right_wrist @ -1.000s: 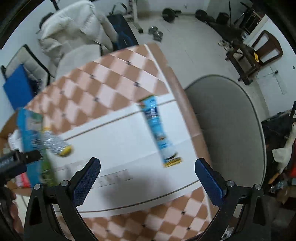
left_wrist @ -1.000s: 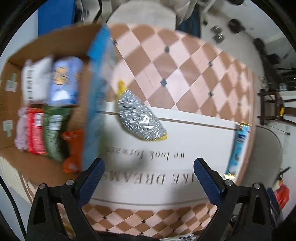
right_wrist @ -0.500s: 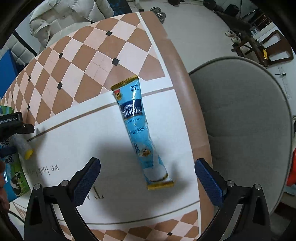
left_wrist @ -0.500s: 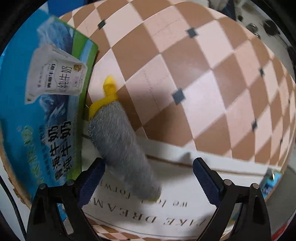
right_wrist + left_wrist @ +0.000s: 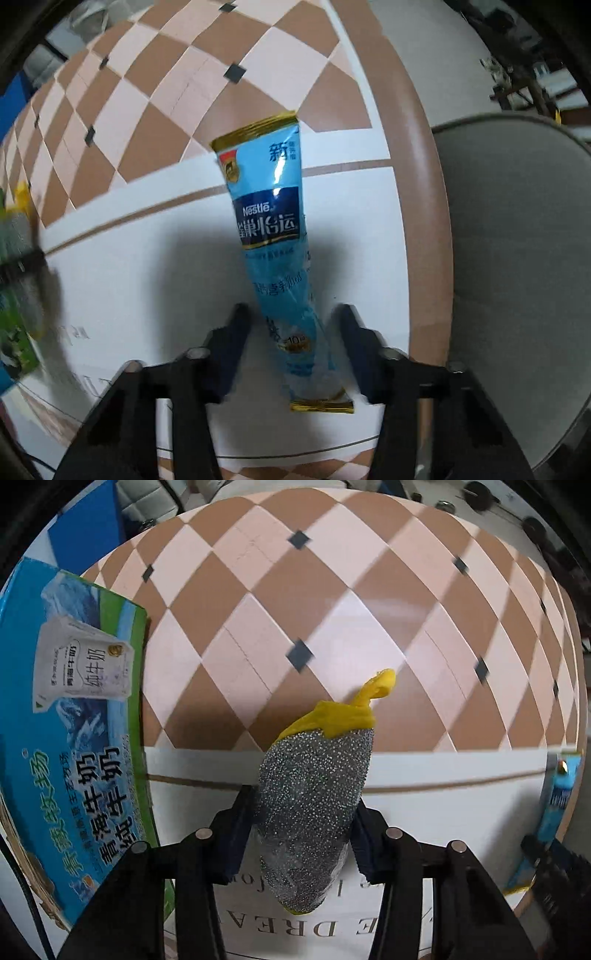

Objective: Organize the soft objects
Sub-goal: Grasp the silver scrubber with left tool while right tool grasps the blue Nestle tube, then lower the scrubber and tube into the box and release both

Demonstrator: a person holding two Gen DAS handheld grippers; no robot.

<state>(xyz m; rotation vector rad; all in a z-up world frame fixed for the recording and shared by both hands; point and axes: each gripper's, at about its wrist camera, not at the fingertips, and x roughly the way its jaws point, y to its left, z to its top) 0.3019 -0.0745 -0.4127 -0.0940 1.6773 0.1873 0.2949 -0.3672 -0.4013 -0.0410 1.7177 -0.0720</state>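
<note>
On the white mat (image 5: 424, 812): both grippers pointed down.
Left gripper (image 5: 303, 834): jaws closing, pads pressed on both sides of the grey scouring pad (image 5: 314, 805), its yellow end (image 5: 354, 709) toward the checkered tabletop (image 5: 295, 590).
Right gripper (image 5: 291, 336): jaws closing around the blue sachet (image 5: 273, 229); gaps visible at both pads.
Milk carton box (image 5: 74, 738): left of pad.

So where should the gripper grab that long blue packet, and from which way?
Grab the blue packet across its narrow lower part, coming straight down from above. It lies flat on the white mat, long and thin, so fingers fit either side. The right gripper already straddles it there, its jaws closing.
</note>
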